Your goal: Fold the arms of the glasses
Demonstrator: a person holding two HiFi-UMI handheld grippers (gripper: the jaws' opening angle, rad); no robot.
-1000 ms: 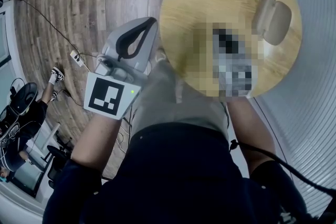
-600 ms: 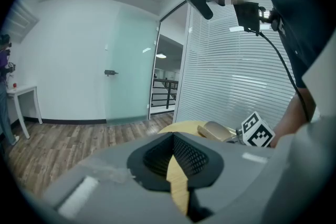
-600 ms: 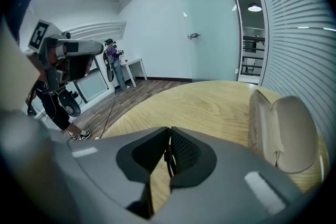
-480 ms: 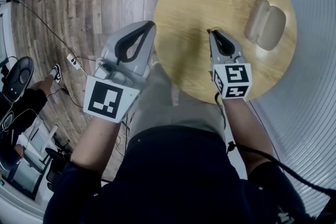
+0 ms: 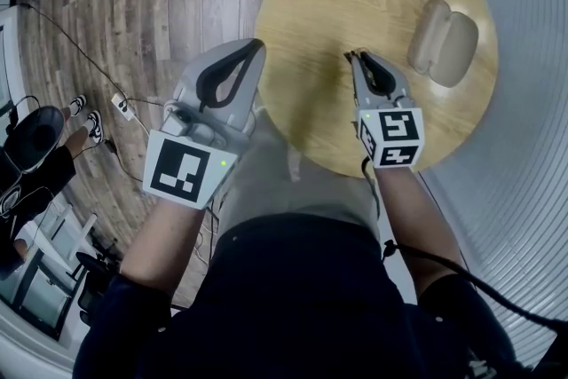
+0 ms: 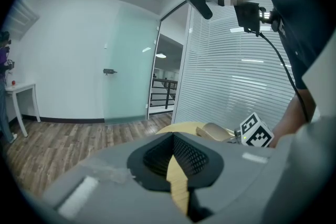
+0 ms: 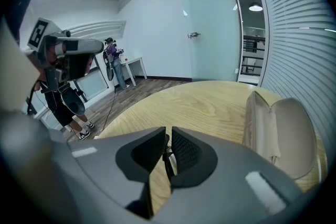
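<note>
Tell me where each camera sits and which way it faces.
Head view: on the person's head, facing steeply down at the table, open case, left gripper, right gripper, forearms.
Left gripper view: on the left gripper, behind its shut jaws, facing the blinds; the person's arm shows right.
Right gripper view: behind jaws just opening, a thin dark piece between, facing across the table; left gripper at left.
Shared: table, case.

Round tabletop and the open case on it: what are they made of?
Round tabletop: looks like light wood or wood-look laminate, matte; visible grain lines. Open case: beige, likely faux leather or fabric over a shell; soft matte, rounded edges.
</note>
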